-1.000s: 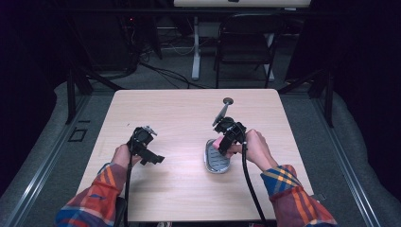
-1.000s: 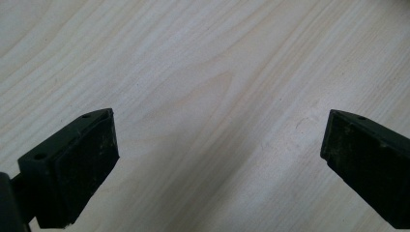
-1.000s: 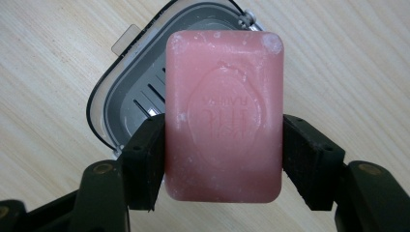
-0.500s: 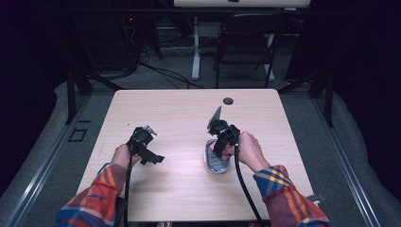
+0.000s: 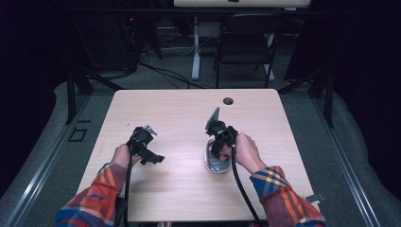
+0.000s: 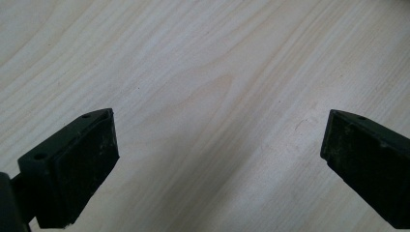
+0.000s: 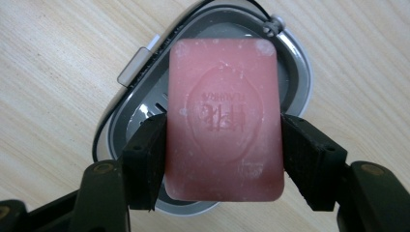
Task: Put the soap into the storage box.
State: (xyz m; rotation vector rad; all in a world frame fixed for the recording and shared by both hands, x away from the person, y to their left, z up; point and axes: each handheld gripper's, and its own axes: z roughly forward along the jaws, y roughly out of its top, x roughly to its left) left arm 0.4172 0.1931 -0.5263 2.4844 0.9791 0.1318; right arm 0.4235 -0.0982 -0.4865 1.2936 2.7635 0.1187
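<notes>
A pink bar of soap (image 7: 225,118) with an embossed oval stamp is clamped between the jaws of my right gripper (image 7: 225,159), held just above a grey soap dish (image 7: 295,67) whose ribbed floor shows beneath it. In the high view the right gripper (image 5: 218,142) hovers over the soap dish (image 5: 216,165) right of the table's middle. My left gripper (image 5: 150,152) sits at the table's left, open, with bare wood between its jaws (image 6: 217,159).
The light wooden table (image 5: 189,109) has a round cable hole (image 5: 228,100) near its far edge. A black chair (image 5: 241,47) and a white desk leg (image 5: 195,47) stand on the floor beyond. Plaid-sleeved forearms enter from the bottom.
The right gripper with the soap has drawn back toward the person and now sits over the soap dish. The left gripper has stayed put.
</notes>
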